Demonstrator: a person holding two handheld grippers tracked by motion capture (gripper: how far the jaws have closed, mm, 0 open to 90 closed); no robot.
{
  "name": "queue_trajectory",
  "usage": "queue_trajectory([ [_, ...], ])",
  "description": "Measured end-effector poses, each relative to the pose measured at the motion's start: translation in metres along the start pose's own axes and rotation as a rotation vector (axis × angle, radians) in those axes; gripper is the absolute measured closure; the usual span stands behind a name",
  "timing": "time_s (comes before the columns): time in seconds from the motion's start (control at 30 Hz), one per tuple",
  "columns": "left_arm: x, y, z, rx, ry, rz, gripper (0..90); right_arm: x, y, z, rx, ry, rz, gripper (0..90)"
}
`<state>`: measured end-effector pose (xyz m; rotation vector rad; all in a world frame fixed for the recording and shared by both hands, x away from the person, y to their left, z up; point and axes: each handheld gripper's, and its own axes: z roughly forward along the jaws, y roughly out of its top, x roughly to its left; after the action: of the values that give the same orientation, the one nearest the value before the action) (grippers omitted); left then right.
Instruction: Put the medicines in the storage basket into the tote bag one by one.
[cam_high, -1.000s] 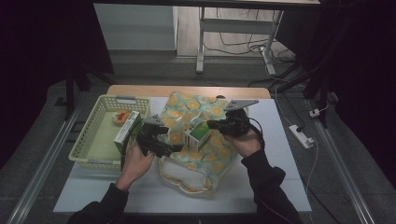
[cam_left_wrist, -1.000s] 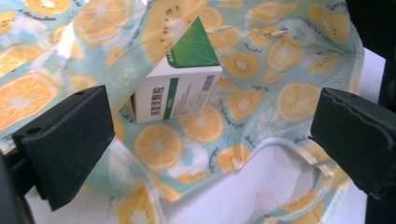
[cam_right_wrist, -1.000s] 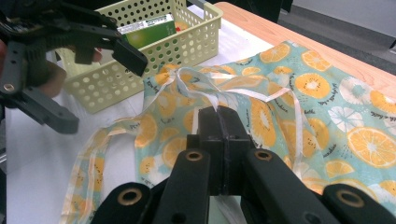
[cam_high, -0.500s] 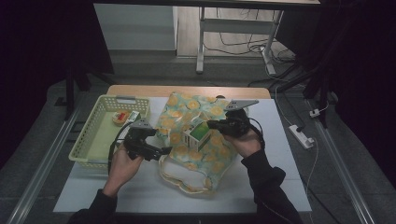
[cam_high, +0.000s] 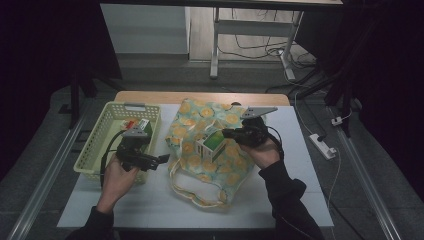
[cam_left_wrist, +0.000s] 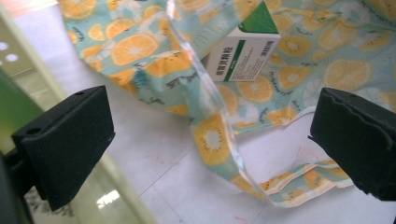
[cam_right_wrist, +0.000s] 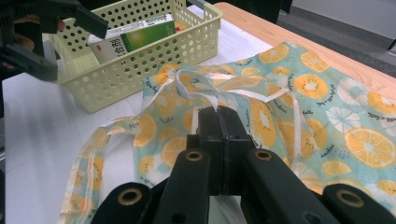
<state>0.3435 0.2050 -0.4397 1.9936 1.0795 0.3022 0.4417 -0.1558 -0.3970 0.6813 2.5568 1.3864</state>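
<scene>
Left claw (cam_high: 162, 159) moved off bag (cam_high: 210, 145), box (cam_high: 212, 143) beyond, right.

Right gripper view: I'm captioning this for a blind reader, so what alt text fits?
The right tool is shut on the rim of an orange-print fabric bag lying on a white table. Behind it, a pale green perforated basket holds a green and white box.

Bag (cam_high: 207, 145): printed cloth, faintly glossy. Basket (cam_high: 100, 145): perforated plastic, smooth. Carton (cam_left_wrist: 245, 51): matt printed cardboard. Tabletop (cam_high: 150, 200): smooth white surface, wood edge.
</scene>
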Motion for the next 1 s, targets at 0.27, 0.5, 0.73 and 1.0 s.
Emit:
queue_trajectory([
  [0.27,0.012,-0.005,-0.020,-0.004,0.094,-0.029,0.0,0.000,0.000,0.000,0.002,-0.001,-0.001,90.0],
  [0.5,0.028,-0.014,-0.026,0.034,0.195,-0.071,0.0,0.000,0.000,0.001,0.002,-0.002,-0.002,90.0],
  [0.73,0.047,-0.028,-0.019,0.106,0.245,-0.134,0.0,-0.001,-0.001,0.001,0.002,-0.001,0.000,90.0],
  [1.0,0.058,-0.036,-0.008,0.176,0.277,-0.159,2.6,-0.001,-0.001,0.001,0.005,-0.001,-0.002,90.0],
])
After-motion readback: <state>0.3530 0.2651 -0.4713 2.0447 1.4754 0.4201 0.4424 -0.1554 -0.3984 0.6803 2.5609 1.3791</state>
